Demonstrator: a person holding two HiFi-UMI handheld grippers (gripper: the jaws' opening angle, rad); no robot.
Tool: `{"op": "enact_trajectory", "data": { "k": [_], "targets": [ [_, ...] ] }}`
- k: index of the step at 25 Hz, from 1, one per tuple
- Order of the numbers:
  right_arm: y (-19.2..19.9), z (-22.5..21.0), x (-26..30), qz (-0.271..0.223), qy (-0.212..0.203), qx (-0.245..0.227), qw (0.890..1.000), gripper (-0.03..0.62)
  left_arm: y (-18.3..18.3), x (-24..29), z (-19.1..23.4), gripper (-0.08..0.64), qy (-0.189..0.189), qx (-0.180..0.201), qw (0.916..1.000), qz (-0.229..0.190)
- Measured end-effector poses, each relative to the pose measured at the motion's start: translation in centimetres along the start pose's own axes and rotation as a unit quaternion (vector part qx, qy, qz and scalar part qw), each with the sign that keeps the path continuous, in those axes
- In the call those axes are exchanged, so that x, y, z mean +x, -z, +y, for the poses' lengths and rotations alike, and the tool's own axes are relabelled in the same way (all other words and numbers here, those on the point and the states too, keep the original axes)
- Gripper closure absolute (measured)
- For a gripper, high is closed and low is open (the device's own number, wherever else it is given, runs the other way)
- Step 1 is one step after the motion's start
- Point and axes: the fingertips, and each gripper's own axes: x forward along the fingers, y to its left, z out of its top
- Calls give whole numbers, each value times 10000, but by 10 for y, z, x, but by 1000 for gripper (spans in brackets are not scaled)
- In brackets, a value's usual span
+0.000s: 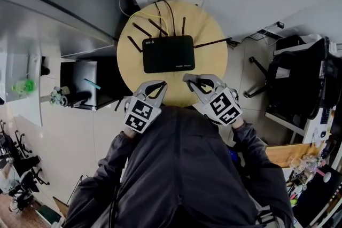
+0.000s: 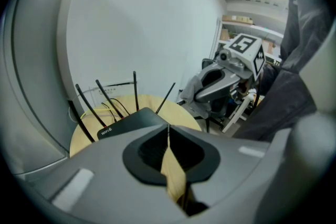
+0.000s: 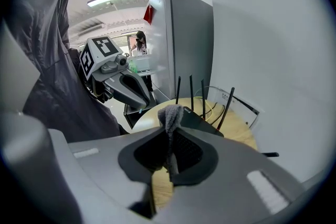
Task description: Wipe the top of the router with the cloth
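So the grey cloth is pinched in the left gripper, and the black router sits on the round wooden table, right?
Wrong gripper: the right gripper view shows the cloth pinched in the right gripper. The black router does sit on the round wooden table.

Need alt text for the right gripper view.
The right gripper has its jaws shut on a grey cloth, a tuft sticking up above them. Behind lies a black router with raised antennas on a round wooden table; the left gripper hangs at left.

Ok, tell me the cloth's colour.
Grey cloth, clearest in the right gripper view.
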Motion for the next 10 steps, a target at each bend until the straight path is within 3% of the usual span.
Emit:
{"op": "enact_trajectory", "data": {
  "k": [10],
  "targets": [
    [-1, 1, -1, -14, -51, -67, 10000, 568, 1, 2, -5, 560, 26, -6, 10000, 12]
  ]
}}
